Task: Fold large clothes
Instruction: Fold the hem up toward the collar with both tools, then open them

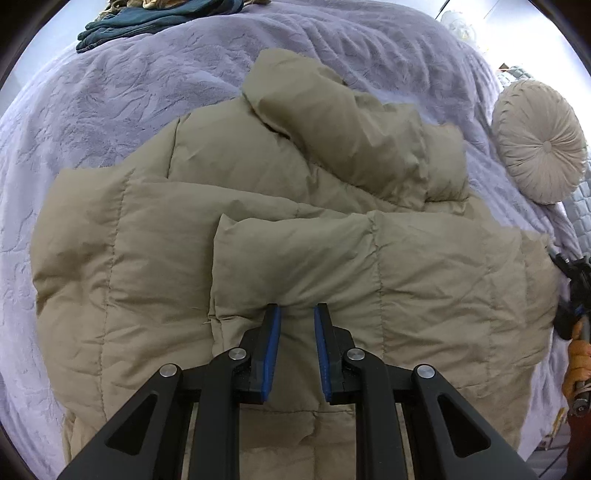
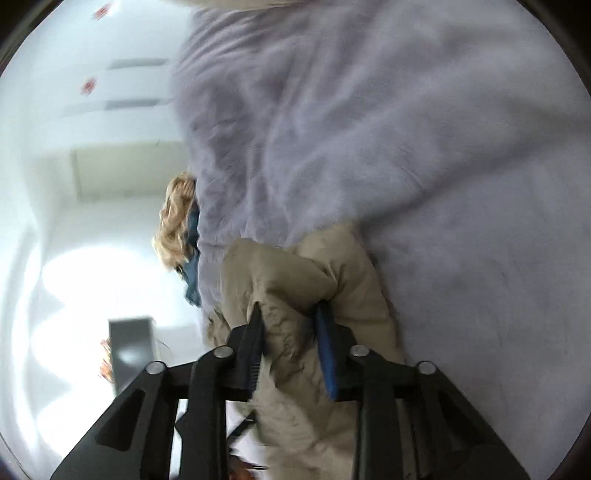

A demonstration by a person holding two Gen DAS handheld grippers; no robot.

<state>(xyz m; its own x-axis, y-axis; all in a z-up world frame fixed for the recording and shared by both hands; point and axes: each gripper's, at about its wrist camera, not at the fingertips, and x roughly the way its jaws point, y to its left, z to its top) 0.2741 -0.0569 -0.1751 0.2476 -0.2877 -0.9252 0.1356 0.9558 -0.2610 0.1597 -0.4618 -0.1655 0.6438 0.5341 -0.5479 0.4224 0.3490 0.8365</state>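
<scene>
A large tan puffer jacket (image 1: 288, 236) lies spread on a lavender bedspread (image 1: 147, 92), one sleeve folded across its top. My left gripper (image 1: 297, 308) is over the jacket's near part with its blue-padded jaws a little apart and a fold of the jacket between them. My right gripper (image 2: 290, 310) is shut on a bunched part of the jacket (image 2: 295, 280) with a furry trim, at the bed's edge. The right gripper also shows at the right edge of the left wrist view (image 1: 572, 295).
A round pleated cream cushion (image 1: 541, 142) lies at the right of the bed. Dark teal clothes (image 1: 155, 20) and a blond furry item (image 2: 177, 221) lie at the far edge. A white wall and a dark box (image 2: 131, 347) are beyond the bed.
</scene>
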